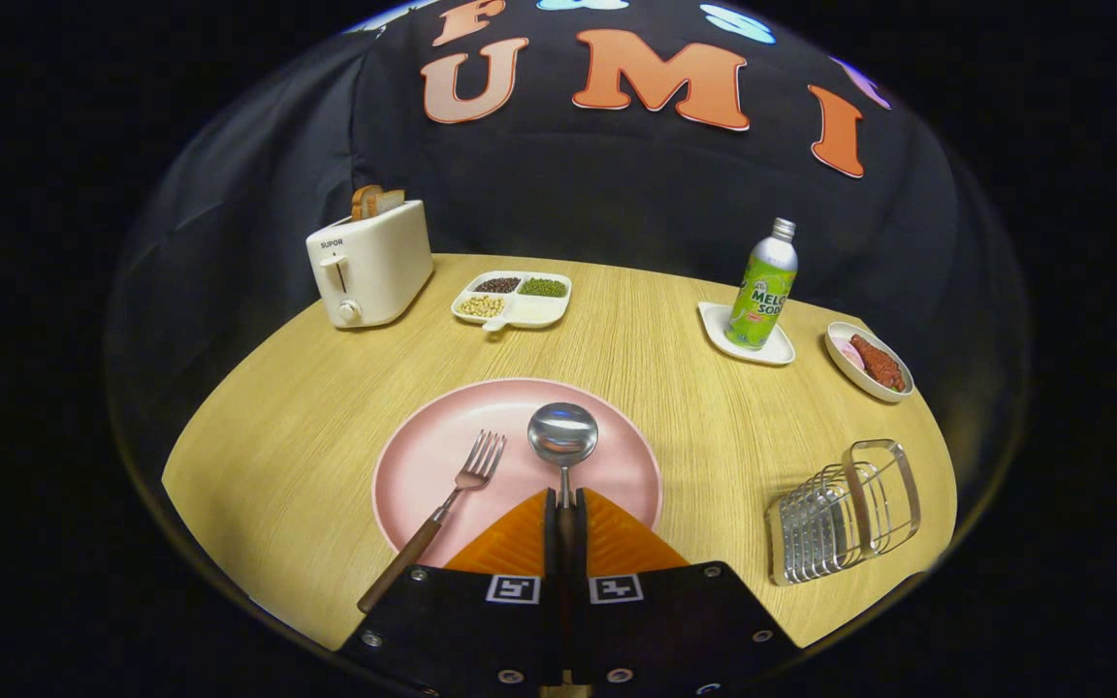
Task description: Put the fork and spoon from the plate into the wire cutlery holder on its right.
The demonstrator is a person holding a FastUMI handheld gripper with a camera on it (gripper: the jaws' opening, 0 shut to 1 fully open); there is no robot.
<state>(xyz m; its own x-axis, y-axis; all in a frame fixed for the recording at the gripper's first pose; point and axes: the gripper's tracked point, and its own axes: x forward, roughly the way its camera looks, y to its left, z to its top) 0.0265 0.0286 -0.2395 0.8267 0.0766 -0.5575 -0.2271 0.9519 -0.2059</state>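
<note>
We see our tool closed on the handle of one spoon, over one plate; one fork beside it, one holder rightward on the desk.

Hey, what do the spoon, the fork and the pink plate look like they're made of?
The spoon looks like polished metal: its bowl mirrors the light. Its handle sits between the gripper fingers, which appear shut on it. The fork has shiny metal tines and a brown, matte handle, probably wood. The round pink plate looks like smooth matte ceramic or plastic; the view cannot settle which.
</note>
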